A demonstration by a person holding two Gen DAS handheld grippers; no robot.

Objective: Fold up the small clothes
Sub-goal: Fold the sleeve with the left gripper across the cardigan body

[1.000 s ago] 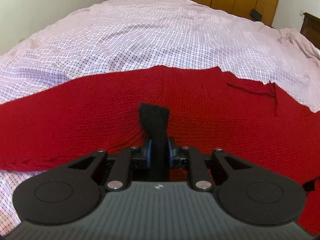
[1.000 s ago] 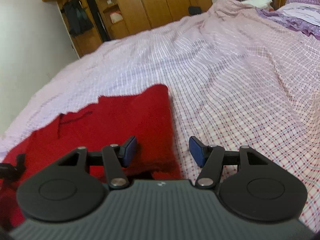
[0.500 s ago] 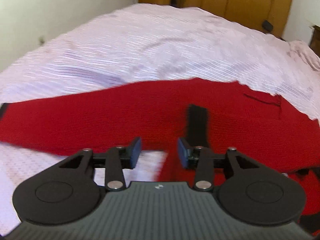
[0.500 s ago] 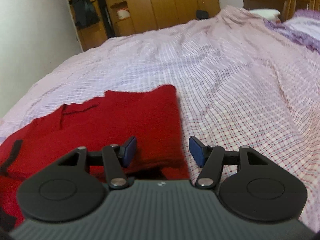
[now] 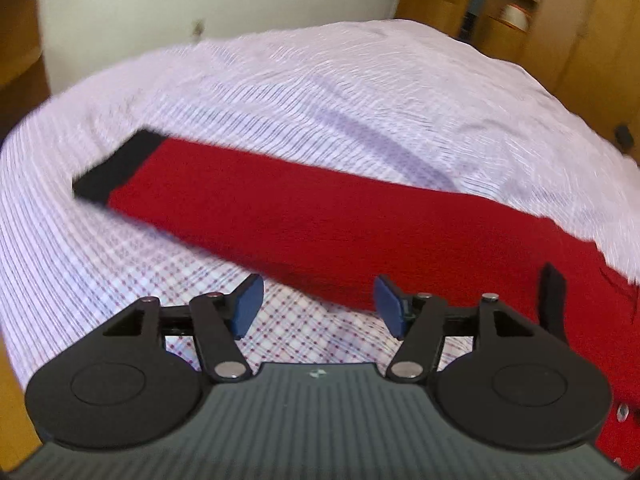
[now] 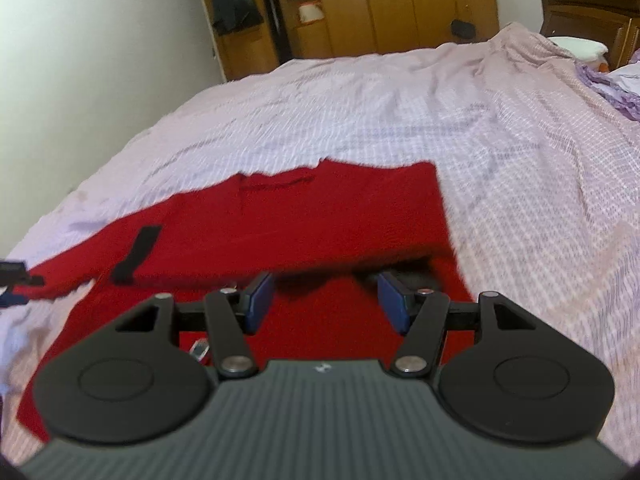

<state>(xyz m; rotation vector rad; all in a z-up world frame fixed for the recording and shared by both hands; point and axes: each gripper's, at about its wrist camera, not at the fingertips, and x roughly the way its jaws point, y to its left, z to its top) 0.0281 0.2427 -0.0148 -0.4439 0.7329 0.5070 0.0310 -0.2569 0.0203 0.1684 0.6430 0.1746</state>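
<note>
Red knit garment w/ black cuffs [image 5: 320, 220] lies flat on checked pink bedsheet [image 5: 320, 92]. Left tongs [image 5: 316, 304] opening, nothing between; right tongs [image 6: 326, 294] wide, empty. Next: pinch black cuff [image 5: 116, 168] at edge, fold sleeve inward, keep flat.

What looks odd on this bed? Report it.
Little stands out. The red sweater lies part-folded on the checked bedsheet, one long sleeve still stretched out sideways, its black cuff at the far end.
</note>
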